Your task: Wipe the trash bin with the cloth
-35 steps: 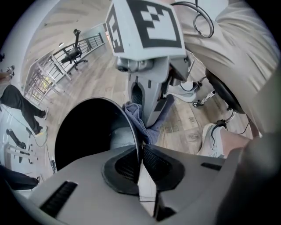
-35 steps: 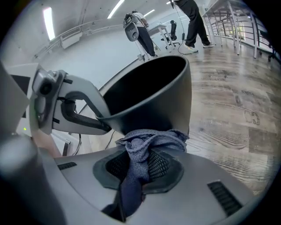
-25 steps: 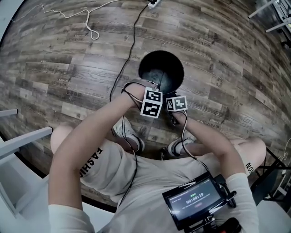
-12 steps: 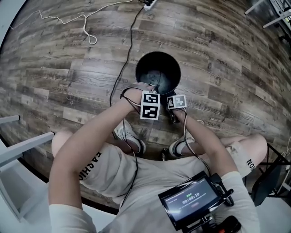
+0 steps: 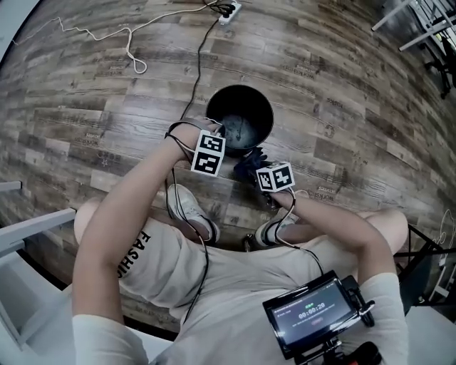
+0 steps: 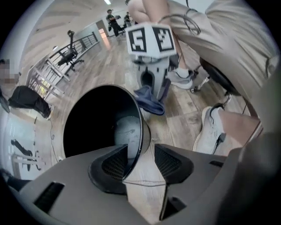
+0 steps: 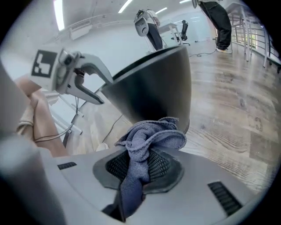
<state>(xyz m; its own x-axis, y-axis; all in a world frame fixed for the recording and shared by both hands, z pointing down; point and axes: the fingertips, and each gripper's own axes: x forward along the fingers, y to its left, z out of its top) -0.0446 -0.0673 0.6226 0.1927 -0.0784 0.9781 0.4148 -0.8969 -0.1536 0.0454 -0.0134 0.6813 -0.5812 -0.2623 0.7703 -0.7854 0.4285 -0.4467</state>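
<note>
The black round trash bin (image 5: 240, 117) stands on the wood floor in front of my feet. My left gripper (image 5: 214, 142) hangs over its near left rim. In the left gripper view the thin rim (image 6: 139, 136) runs between the two pads (image 6: 115, 163), which stand apart from it; these jaws have just been opening. My right gripper (image 5: 260, 165) sits just outside the bin's near side, shut on a crumpled blue-grey cloth (image 7: 149, 140). That cloth (image 5: 248, 162) hangs beside the bin's outer wall (image 7: 153, 88).
A black cable (image 5: 196, 64) runs across the floor from a power strip (image 5: 226, 10) to the bin's left side. A white cord (image 5: 128, 43) loops at the far left. My two shoes (image 5: 189, 210) rest close behind the bin. Chair legs (image 5: 420, 28) stand at the far right.
The two grippers have drawn apart. The left one slid left along the rim and opened. The right one pulled back from the bin with the cloth, which now shows outside it.
</note>
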